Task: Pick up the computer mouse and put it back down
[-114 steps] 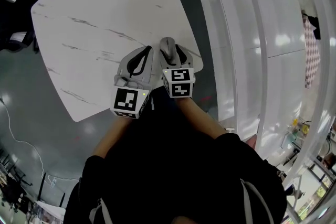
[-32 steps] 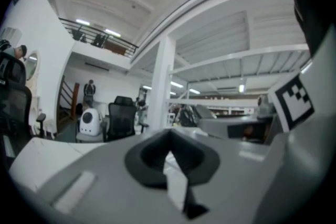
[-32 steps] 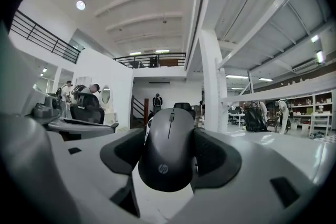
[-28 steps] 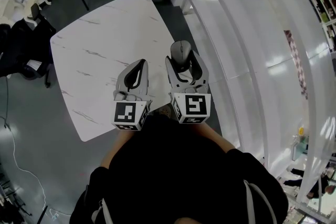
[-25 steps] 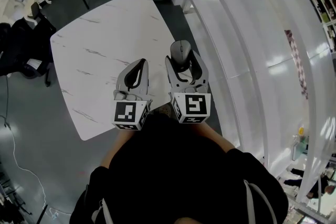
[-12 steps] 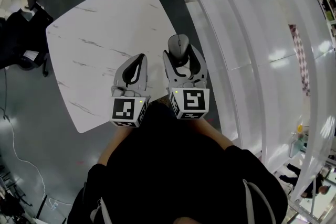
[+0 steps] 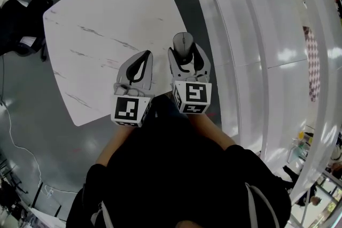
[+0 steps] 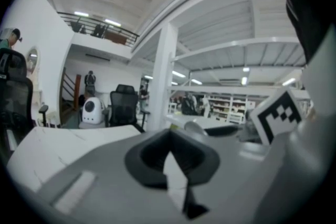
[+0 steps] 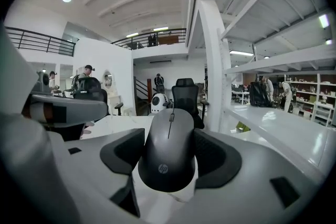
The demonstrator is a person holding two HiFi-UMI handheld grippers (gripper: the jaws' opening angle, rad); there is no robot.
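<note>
A dark grey computer mouse (image 7: 184, 45) sits between the jaws of my right gripper (image 7: 185, 54), which is shut on its two sides. The right gripper view shows the mouse (image 9: 169, 149) lengthwise, scroll wheel pointing away, and my right gripper (image 9: 169, 139) clamps it just above the white marble table (image 7: 96, 34), near the table's right corner. My left gripper (image 7: 141, 61) hovers beside it to the left, shut on nothing. In the left gripper view my left gripper (image 8: 170, 152) has its jaws together.
Long white curved shelving (image 7: 251, 34) runs close along the right of the table. Dark floor (image 7: 21, 115) surrounds the table on the left and near side. Beyond the table stand a black office chair (image 9: 185, 93) and a white round device (image 9: 157, 102).
About 4.6 s ago the right gripper held no visible mouse; now it is shut on the mouse. Over the last second both grippers stayed nearly still while the head view shifted.
</note>
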